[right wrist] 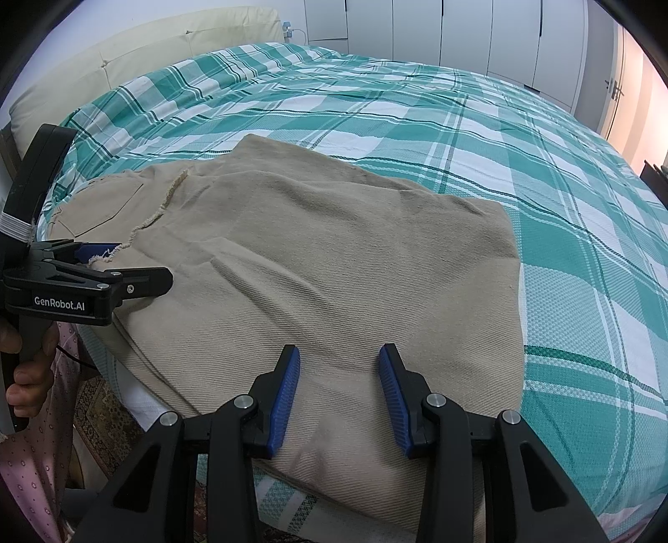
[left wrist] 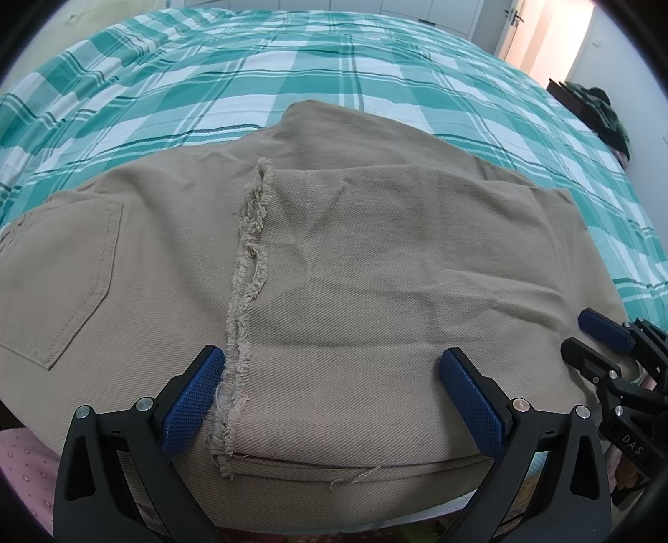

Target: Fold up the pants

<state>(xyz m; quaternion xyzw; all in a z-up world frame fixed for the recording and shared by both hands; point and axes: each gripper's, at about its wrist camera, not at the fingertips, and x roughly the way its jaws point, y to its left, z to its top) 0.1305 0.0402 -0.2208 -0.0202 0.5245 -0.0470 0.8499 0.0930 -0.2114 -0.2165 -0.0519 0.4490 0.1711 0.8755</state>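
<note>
The tan pants [left wrist: 355,259] lie folded over on the bed, leg ends laid onto the seat, and also show in the right wrist view [right wrist: 334,267]. A frayed hem [left wrist: 246,267] runs down the middle and a back pocket [left wrist: 58,275] shows at the left. My left gripper [left wrist: 330,376] is open and empty, its jaws wide apart over the near edge of the pants beside the hem. It also shows in the right wrist view [right wrist: 125,267]. My right gripper [right wrist: 339,388] is open and empty over the near right part of the pants, and it shows in the left wrist view [left wrist: 593,334].
A green and white plaid bedspread [right wrist: 480,138] covers the bed. A cream headboard [right wrist: 137,54] is at the far left, white wardrobe doors [right wrist: 459,33] behind. A dark pile of clothes [left wrist: 601,112] sits at the far right. A patterned rug [right wrist: 104,413] lies beside the bed.
</note>
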